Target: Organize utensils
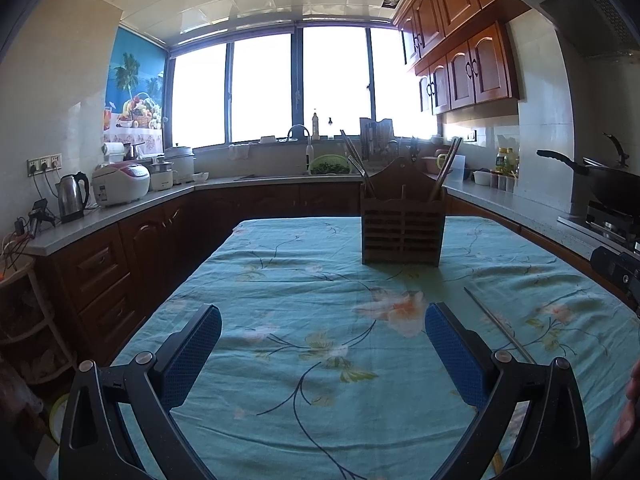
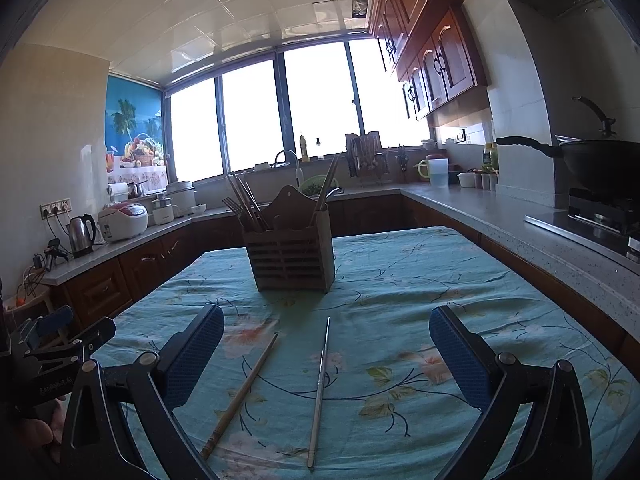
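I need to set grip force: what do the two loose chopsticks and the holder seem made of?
Left chopstick: likely wood or bamboo, matte brown with a darker banded end. Right chopstick: probably stainless steel, grey with a sheen. Holder: seemingly wood, brown and slatted, dull finish.

Both wrist views look low across the table point(image 1: 304, 280) toward the far windows, sharing the utensil holder point(image 2: 290, 256).
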